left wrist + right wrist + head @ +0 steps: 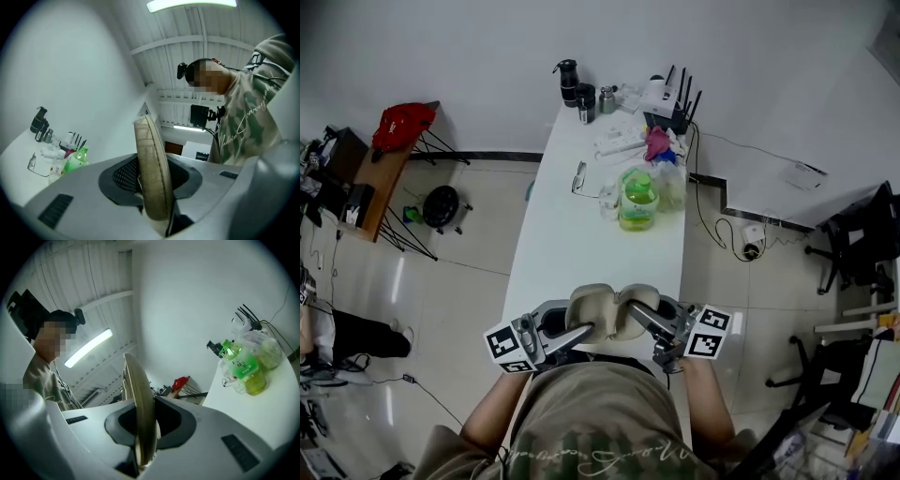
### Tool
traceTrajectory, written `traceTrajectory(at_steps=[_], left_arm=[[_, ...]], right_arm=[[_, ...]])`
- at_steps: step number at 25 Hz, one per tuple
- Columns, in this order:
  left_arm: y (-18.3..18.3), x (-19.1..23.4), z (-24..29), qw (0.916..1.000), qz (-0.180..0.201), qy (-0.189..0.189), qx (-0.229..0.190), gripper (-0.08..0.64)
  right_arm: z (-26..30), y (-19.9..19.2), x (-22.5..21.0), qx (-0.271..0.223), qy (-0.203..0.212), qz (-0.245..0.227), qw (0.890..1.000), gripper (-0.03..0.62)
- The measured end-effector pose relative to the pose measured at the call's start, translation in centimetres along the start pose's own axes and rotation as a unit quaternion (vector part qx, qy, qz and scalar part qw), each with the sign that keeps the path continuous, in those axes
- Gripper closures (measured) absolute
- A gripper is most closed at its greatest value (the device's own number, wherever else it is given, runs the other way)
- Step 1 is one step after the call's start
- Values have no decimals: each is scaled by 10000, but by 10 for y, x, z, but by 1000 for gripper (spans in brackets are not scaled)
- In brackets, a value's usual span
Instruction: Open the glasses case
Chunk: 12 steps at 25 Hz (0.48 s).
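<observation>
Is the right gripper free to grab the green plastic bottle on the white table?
Probably not: the right gripper is shut on half the beige fabric glasses case, though the table before the green bottle looks free.

Office or lab workroom, plain and functional.
Long white table on a glossy tiled floor; router with antennas, cable trailing along the floor; black office chair at one side; wooden side table with red bag; strip light overhead.

The long white table carries a green bottle, glasses, a black flask and a router.
</observation>
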<state>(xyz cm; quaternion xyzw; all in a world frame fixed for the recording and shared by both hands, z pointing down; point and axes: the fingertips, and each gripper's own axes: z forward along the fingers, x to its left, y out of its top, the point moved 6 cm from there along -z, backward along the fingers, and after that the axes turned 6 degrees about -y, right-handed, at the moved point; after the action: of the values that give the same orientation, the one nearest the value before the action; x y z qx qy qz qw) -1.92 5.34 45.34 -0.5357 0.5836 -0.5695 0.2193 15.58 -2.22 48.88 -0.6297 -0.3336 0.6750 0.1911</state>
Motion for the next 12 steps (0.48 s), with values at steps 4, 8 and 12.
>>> traceTrajectory(at_steps=[4,8,12], left_arm=[[-1,-6,0,9995,19,-226,196,419],[1,-6,-3,9995,206,-62,217,400],[3,-9,-5,9989,406,197,152,400]], right_arm=[[1,-1,-8,14,-165,35,9999,548],[6,3,-11,97,-211,-22,9997,548],[11,7,-10,54,-345,-126,9993,548]])
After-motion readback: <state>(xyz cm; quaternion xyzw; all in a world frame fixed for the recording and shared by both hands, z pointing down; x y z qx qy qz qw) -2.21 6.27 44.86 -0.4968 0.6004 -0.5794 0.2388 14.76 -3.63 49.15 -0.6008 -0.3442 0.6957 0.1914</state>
